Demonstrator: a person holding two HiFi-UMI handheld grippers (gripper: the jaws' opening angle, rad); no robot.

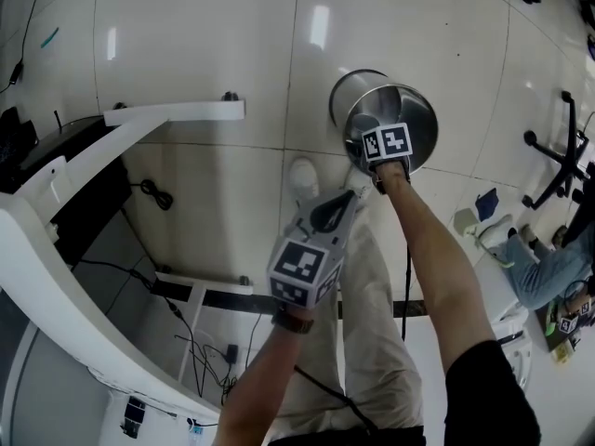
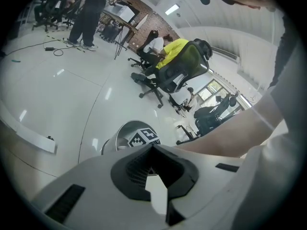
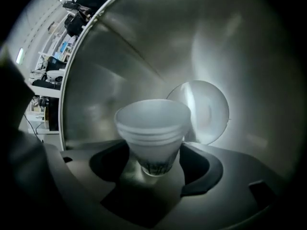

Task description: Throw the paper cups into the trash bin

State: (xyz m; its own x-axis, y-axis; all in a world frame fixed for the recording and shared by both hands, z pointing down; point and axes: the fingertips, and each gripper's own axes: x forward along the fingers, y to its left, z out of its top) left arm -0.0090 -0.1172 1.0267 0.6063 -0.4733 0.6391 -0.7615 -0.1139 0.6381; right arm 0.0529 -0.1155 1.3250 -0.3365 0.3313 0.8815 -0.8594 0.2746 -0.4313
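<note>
The round metal trash bin (image 1: pixel 346 96) stands on the pale floor, and my right gripper (image 1: pixel 386 149) reaches down into its mouth. In the right gripper view a white paper cup (image 3: pixel 153 128), blurred and base toward the camera, sits between the jaws of the right gripper (image 3: pixel 153 172), which stand wide and do not seem to press it. The bin's steel wall (image 3: pixel 144 56) surrounds it, with a bright round bottom (image 3: pixel 208 111) beyond. My left gripper (image 1: pixel 340 208) hovers nearer, above my leg, fingertips together and empty. From the left gripper (image 2: pixel 154 178) the bin (image 2: pixel 121 132) shows ahead.
A white desk (image 1: pixel 56 249) with cables under it fills the left. My shoe (image 1: pixel 302 175) stands beside the bin. A black chair base (image 1: pixel 558 161) and a person sitting on the floor (image 1: pixel 548 263) are at the right. Office chairs (image 2: pixel 177 71) stand farther off.
</note>
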